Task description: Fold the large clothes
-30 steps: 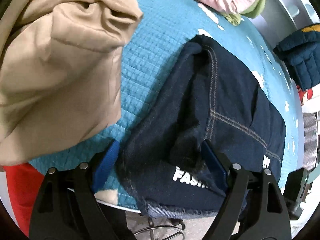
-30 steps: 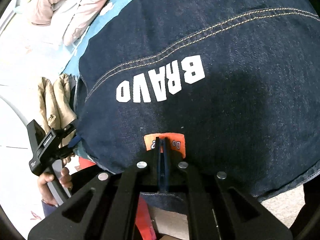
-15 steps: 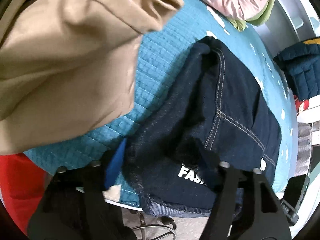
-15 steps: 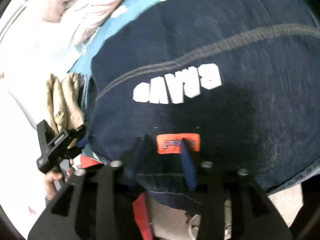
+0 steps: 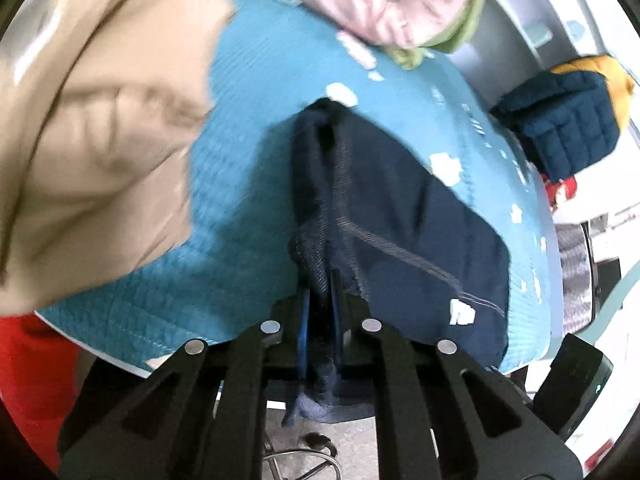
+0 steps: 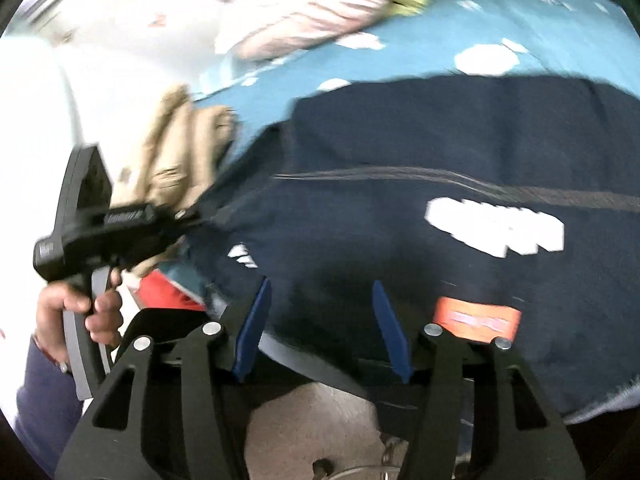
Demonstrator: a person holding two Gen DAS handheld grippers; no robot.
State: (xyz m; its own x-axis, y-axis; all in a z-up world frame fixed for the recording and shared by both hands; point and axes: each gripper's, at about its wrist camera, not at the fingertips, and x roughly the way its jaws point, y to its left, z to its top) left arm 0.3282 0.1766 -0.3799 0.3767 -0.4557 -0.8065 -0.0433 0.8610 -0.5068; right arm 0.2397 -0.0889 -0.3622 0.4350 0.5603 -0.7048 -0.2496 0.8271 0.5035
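A dark blue denim garment (image 5: 400, 208) with white lettering lies on the teal quilted table (image 5: 248, 184); it also fills the right wrist view (image 6: 440, 168), with an orange label (image 6: 476, 318) near its hem. My left gripper (image 5: 319, 280) is shut on the garment's near left edge, a fold of denim pinched between the blue pads. It also shows from the side in the right wrist view (image 6: 192, 216), held by a hand. My right gripper (image 6: 320, 292) is open over the garment's near hem, holding nothing.
A beige garment (image 5: 92, 128) is heaped at the left of the table. A pink and green pile (image 5: 408, 4) sits at the far edge. A navy and yellow jacket (image 5: 568, 120) lies off to the right. A red item (image 5: 32, 380) hangs below the table's near edge.
My left gripper went from open around the denim's edge to shut on it. My right gripper let go of the hem by the orange label, opened and shifted left.
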